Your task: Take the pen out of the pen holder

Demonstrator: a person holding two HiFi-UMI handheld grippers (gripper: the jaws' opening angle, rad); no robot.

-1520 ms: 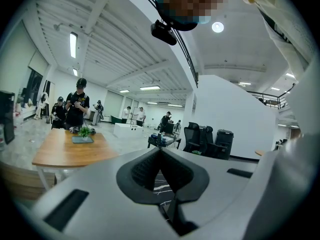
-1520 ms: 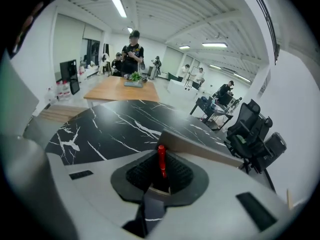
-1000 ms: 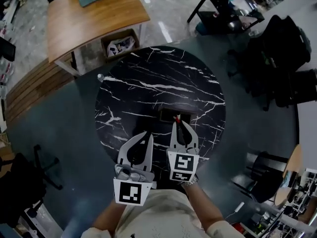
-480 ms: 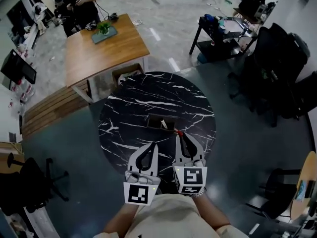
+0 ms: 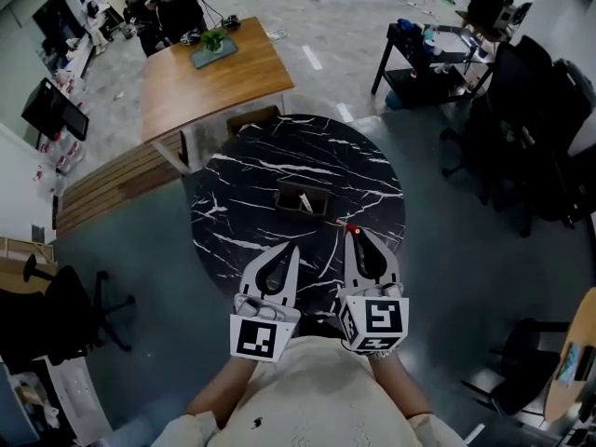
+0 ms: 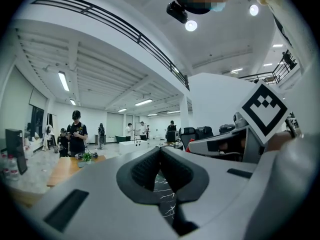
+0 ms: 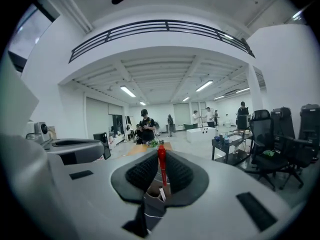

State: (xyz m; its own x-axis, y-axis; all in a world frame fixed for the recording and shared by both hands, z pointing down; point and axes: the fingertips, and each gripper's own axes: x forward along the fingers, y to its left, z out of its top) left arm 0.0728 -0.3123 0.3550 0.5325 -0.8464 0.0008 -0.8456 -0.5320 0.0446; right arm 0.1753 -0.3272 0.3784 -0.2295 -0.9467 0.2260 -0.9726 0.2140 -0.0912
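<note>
The dark rectangular pen holder (image 5: pixel 303 196) stands near the middle of the round black marble table (image 5: pixel 251 180), with a white item inside it. In the right gripper view the pen holder (image 7: pixel 151 190) shows low between the jaws. My right gripper (image 5: pixel 355 235) is shut on a red pen (image 5: pixel 351 226), to the right of the holder and nearer me. The red pen (image 7: pixel 161 164) stands upright between the ribbed pads of the right gripper (image 7: pixel 161 153). My left gripper (image 5: pixel 294 247) hovers over the table's near edge; the left gripper (image 6: pixel 160 150) is shut with nothing in it.
A wooden table (image 5: pixel 209 77) with a small plant stands beyond the marble table, with a box (image 5: pixel 253 119) under its edge. A black cart (image 5: pixel 433 54) and dark office chairs (image 5: pixel 526 119) are at the right. Another chair (image 5: pixel 65 310) is at the left. People stand far off.
The right gripper has drawn back from the pen holder toward me and to the right, carrying the red pen clear of it. The left gripper stayed shut beside it. The head view pulled back.
</note>
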